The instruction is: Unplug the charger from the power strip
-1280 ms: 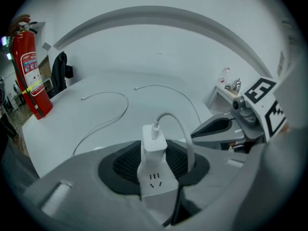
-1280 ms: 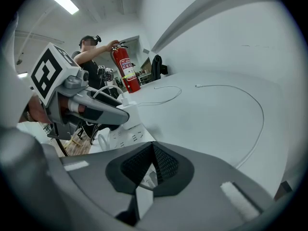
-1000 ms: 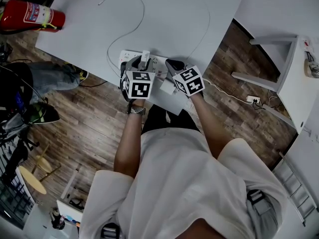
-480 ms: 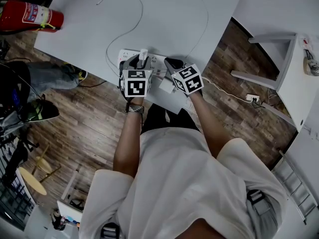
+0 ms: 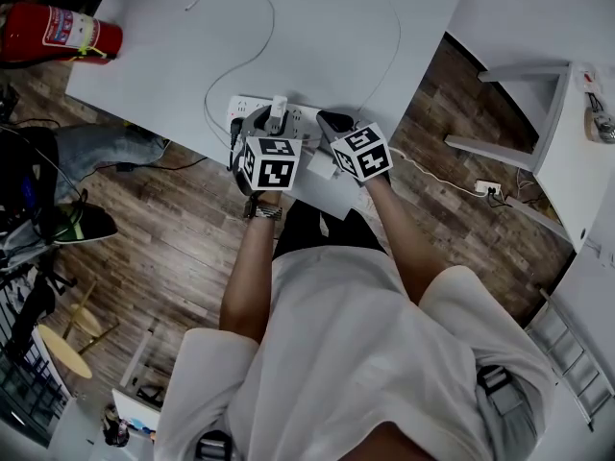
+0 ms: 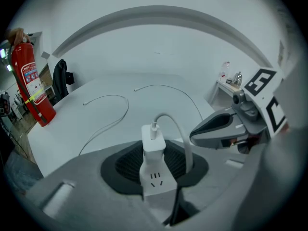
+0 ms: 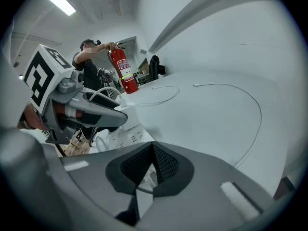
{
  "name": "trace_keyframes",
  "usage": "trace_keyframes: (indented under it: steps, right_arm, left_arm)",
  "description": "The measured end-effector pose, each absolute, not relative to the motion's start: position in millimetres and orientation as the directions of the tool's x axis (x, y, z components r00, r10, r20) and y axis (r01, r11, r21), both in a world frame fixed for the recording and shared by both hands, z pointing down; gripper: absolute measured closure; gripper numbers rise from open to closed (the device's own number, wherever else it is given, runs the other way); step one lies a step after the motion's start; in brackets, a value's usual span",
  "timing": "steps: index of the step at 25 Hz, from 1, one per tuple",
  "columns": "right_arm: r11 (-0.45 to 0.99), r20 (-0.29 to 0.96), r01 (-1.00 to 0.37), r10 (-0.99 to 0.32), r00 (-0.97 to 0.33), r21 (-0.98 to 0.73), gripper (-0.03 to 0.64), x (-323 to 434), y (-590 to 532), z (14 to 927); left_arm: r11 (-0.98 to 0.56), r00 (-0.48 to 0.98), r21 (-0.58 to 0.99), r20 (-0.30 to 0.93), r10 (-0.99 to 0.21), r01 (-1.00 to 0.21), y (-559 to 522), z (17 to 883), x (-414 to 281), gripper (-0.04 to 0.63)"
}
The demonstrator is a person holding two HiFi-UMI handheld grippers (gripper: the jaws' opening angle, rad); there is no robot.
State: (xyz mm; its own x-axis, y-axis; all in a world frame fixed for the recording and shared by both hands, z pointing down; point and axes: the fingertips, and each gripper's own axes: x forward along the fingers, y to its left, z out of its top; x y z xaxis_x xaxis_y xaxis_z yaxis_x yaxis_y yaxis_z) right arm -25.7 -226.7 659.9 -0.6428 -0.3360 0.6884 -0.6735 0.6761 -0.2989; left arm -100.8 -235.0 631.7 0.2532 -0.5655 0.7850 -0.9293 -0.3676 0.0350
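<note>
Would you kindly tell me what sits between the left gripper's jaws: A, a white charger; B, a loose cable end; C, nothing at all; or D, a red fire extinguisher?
A: in the left gripper view the white charger, its cable plugged into the top, stands gripped between the pads of the left gripper.

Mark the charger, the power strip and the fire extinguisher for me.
charger (image 6: 153, 148), left gripper view, on its white body below the cable.
power strip (image 7: 129, 136), right gripper view, on its socket face.
fire extinguisher (image 5: 34, 29), head view, on the red cylinder.
</note>
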Motion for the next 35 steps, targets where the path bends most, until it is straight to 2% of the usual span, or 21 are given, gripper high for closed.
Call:
trace_keyframes:
  steps: [14,29,35]
  right_arm:
    - [0.672,0.687,-0.68,-0.346,-0.639,-0.294,0.615,-24.9,-226.4,660.6]
    - [0.666,0.688,-0.689,-0.357,-0.632,-0.287,0.615,-24.4,-226.8,660.8]
    - [0.661,0.689,-0.693,-0.359,-0.629,-0.288,0.615,-24.5,-225.2,661.4]
  left_arm:
    - [-0.268,0.306,0.179,0.761,-0.573,-0.947,-236.2,630.7,-107.5,0.454]
    - [-0.369,0.259,0.02,0.748,-0.611,-0.929,-237.1,620.3,-99.3,0.456]
    - [-0.329,0.282,0.084,0.733,-0.619,-0.941,-243.9,614.7,-106.8,0.456]
